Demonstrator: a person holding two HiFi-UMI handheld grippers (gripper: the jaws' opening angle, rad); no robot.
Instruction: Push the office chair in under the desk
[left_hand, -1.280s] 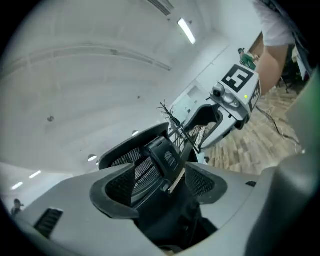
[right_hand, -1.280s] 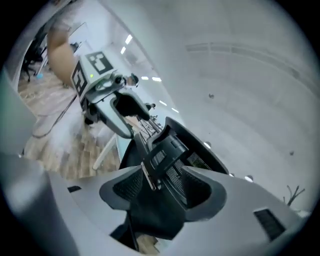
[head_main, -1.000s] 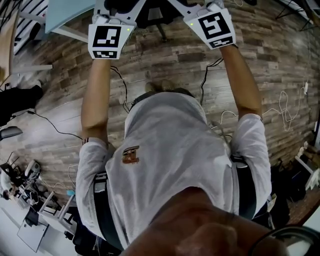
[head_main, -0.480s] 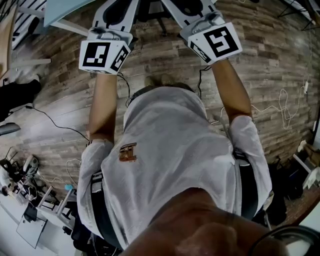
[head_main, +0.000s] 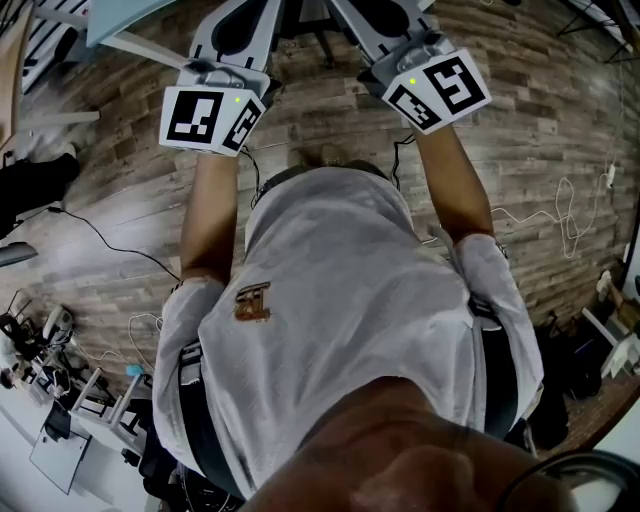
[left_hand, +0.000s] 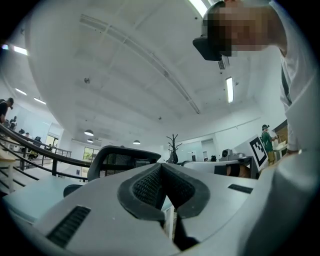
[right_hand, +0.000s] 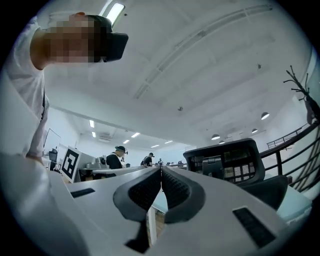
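The office chair stands upright just ahead of you, between your two tools. Its back is turned toward you. The back is wider than it is tall, and its top edge runs level from side to side. It is black, with a curved rim and a grid of small holes in the middle. In the head view you see only a dark bit of it at the very top, close to the pale blue desk. You cannot tell there how far under the desk it is. Both your arms reach straight out in front of you over the wood floor, the left arm and the right arm side by side. Both tools point forward and a little up, toward the ceiling. Each marker cube is rolled so that two of its faces show. The left gripper has just been closing; its jaws are pressed together with nothing between them. The right gripper has just closed the same way, with nothing in it.
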